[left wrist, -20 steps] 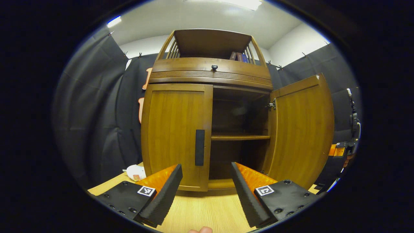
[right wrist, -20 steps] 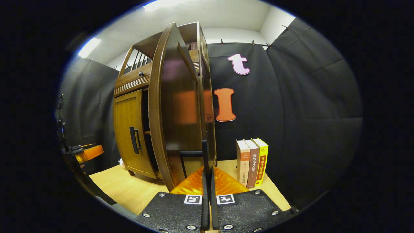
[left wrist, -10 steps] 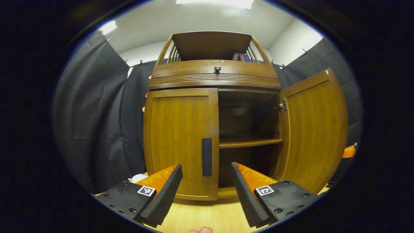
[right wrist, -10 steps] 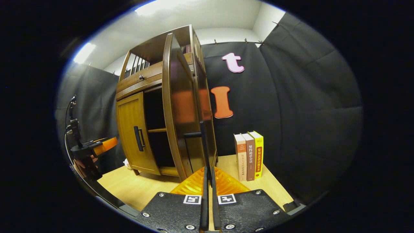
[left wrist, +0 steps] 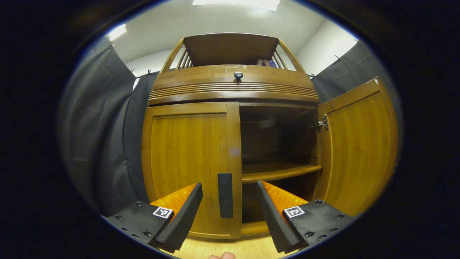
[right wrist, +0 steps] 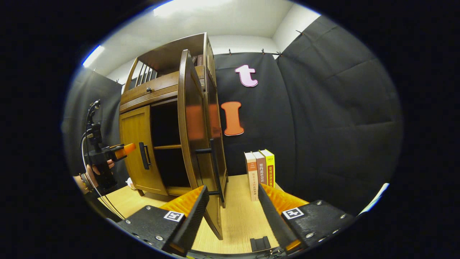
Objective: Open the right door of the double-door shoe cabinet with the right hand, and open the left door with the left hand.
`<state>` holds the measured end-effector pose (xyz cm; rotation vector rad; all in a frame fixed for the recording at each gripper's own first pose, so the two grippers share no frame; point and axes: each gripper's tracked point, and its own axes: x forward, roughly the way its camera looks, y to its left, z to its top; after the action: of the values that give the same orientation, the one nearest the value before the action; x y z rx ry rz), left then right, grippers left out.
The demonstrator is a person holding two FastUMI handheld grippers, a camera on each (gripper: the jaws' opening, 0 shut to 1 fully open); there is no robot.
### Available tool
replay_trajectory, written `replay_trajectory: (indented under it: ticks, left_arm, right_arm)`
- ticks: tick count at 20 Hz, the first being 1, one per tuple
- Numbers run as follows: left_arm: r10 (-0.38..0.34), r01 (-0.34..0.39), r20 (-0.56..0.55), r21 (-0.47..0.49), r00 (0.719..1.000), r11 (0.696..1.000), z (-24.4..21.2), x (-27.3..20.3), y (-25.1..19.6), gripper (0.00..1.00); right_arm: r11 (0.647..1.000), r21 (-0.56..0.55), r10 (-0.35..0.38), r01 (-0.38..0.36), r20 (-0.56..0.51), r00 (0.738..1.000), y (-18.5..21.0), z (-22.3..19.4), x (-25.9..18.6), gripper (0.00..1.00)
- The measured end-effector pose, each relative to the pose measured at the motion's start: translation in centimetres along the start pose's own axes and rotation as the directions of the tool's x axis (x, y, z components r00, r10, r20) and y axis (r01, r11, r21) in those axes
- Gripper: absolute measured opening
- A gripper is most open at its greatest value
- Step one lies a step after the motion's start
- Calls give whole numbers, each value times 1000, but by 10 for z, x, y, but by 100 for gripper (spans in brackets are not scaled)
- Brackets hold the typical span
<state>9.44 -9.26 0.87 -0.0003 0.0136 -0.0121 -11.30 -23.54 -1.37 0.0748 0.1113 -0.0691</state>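
Nearer now: handle [left wrist: 225, 194] between left gripper [left wrist: 229, 212] fingers

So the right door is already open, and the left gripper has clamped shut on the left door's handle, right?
Not quite. The right door is open, but the left gripper is open too: in the left gripper view its fingers stand apart on either side of the left door's handle, not clamped on it.

I see the shoe cabinet [left wrist: 230, 86], warm brown wood, standing on the desk. Its right door [left wrist: 359, 147] is swung wide open, baring a shelf [left wrist: 280, 172]. Its left door [left wrist: 190, 162] looks shut, its black vertical handle [left wrist: 225, 194] at the inner edge.
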Motion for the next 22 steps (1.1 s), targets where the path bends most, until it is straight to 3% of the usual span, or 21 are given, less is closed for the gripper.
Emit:
replay_trajectory:
  ticks: [1, 2, 5, 6, 16, 21, 22]
  left_arm:
    - [0, 0, -3, 3, 1000, 1000, -2, 9, 2, 93]
    - [-2, 2, -11, -9, 1000, 1000, -5, 18, 3, 93]
    - [2, -3, -51, -21, 999, 1000, -25, 41, 11, 93]
    - [8, -9, -63, -10, 998, 1000, -32, 48, 14, 93]
    - [1, -8, -148, -47, 989, 999, -80, 82, 30, 92]
    - [-21, 16, -124, -43, 992, 999, -77, 84, 23, 86]
    - [-30, 26, -123, -37, 992, 999, -78, 84, 21, 81]
  right_arm:
    - [1000, 1, -4, 4, 5, 1000, 1, 2, 1, 82]
    - [1000, 4, -7, 7, 11, 1000, 3, 4, 0, 92]
    - [1000, 14, -6, 6, 26, 1000, 8, 9, -1, 92]
    - [1000, 16, -8, 8, 26, 1000, 9, 9, -1, 99]
    - [998, 30, -63, 63, 17, 998, 1, 2, 4, 99]
    - [996, 36, -77, 77, 18, 997, 0, 3, 10, 99]
    - [996, 35, -78, 77, 18, 997, 0, 4, 11, 99]
